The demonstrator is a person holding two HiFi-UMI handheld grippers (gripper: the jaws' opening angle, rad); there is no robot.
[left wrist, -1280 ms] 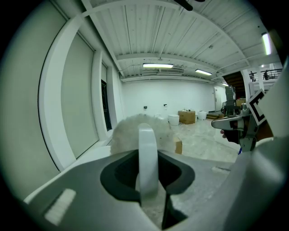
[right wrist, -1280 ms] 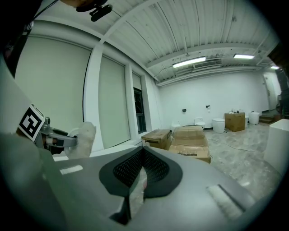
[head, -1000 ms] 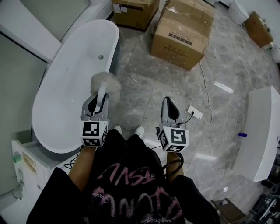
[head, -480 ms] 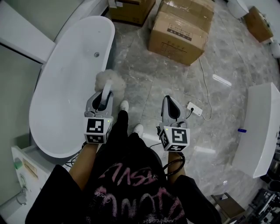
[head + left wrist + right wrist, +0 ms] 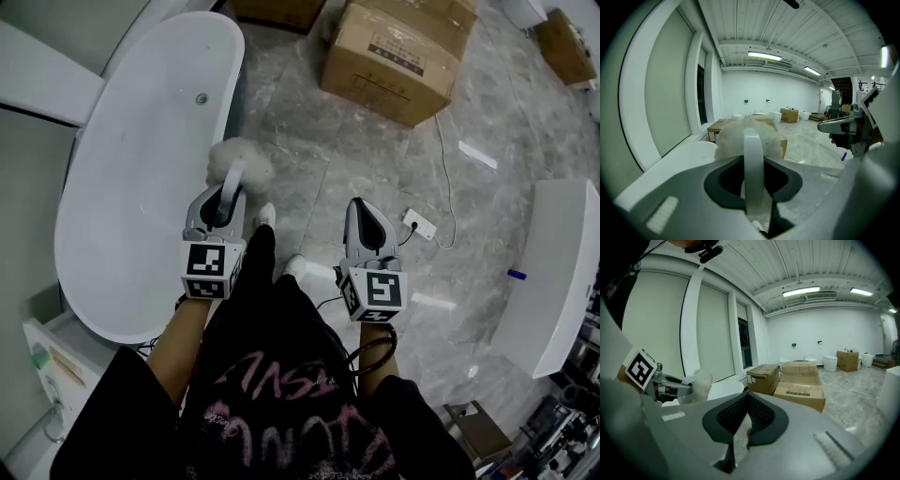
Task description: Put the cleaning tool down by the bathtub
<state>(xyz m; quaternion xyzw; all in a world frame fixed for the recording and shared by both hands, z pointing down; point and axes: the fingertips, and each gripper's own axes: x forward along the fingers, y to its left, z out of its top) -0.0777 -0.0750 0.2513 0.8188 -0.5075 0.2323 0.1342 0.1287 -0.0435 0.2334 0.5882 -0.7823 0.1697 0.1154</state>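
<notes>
While the left gripper [image 5: 223, 202] clamps the handle of the duster [image 5: 238, 161], its fluffy head hangs over the floor [image 5: 375, 150] just beside the bathtub [image 5: 131, 187]. The right gripper [image 5: 364, 225] is closed on nothing. The carry looks nearly done; lowering and letting go come next.

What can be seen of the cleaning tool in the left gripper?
The cleaning tool has a fluffy, off-white, wool-like head on a pale, smooth handle that looks like plastic. The left hand-held gripper is shut on the handle and holds the tool in the air, head pointing forward, away from the person. In the head view the head appears level with the bathtub rim. Nothing else touches it.
</notes>
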